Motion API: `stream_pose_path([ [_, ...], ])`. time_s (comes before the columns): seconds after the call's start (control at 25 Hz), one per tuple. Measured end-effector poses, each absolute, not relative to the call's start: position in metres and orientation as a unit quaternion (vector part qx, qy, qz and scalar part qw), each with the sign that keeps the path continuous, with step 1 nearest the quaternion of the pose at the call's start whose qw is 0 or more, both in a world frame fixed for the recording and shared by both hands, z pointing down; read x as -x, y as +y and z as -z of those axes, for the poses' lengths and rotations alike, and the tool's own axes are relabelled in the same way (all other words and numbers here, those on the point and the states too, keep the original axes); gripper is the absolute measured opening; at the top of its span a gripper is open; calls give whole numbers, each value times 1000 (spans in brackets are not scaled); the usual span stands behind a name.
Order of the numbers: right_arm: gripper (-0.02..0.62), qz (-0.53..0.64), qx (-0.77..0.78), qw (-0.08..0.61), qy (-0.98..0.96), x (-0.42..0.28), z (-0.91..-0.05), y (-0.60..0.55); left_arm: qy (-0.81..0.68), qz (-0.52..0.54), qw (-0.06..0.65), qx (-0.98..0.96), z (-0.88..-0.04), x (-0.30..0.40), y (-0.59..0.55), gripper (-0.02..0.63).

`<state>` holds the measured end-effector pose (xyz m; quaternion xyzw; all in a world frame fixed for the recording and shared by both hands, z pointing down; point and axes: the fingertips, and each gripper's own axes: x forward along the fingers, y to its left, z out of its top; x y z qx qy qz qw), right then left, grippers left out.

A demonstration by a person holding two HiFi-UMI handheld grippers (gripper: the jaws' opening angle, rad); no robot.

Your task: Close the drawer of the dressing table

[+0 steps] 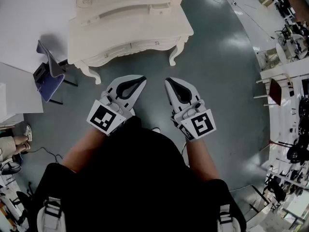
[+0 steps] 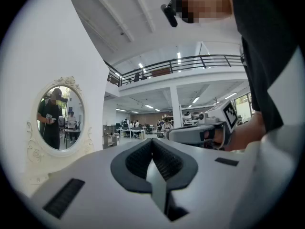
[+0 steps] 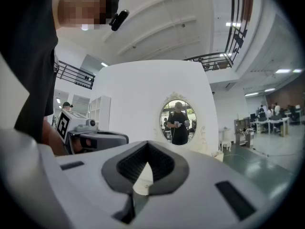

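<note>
Left gripper (image 1: 138, 81) and right gripper (image 1: 169, 82), jaws together and empty, face the dressing table (image 1: 130, 30) at twelve o'clock. Its small drawer (image 1: 166, 4) seems pulled out at one o'clock, nearer the right gripper.

No lettering, label or number is legible anywhere.

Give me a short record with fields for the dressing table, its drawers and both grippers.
table: cream carved dressing table on the grey floor, ahead of both grippers
mirror: oval mirror in an ornate cream frame
drawer: small upper drawer at the table's right end seems to jut out, not certain
left gripper: jaws together, empty, short of the table
right gripper: jaws together, empty, short of the table
beside table: blue chair
</note>
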<state>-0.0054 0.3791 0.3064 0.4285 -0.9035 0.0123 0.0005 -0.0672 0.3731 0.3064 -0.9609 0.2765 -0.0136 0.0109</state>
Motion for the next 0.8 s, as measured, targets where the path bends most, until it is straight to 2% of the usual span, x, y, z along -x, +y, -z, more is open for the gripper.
stream_pose_path([
  [0.8, 2, -7, -432, 10, -902, 8, -308, 360, 282, 13, 7, 959, -311, 69, 357, -5],
])
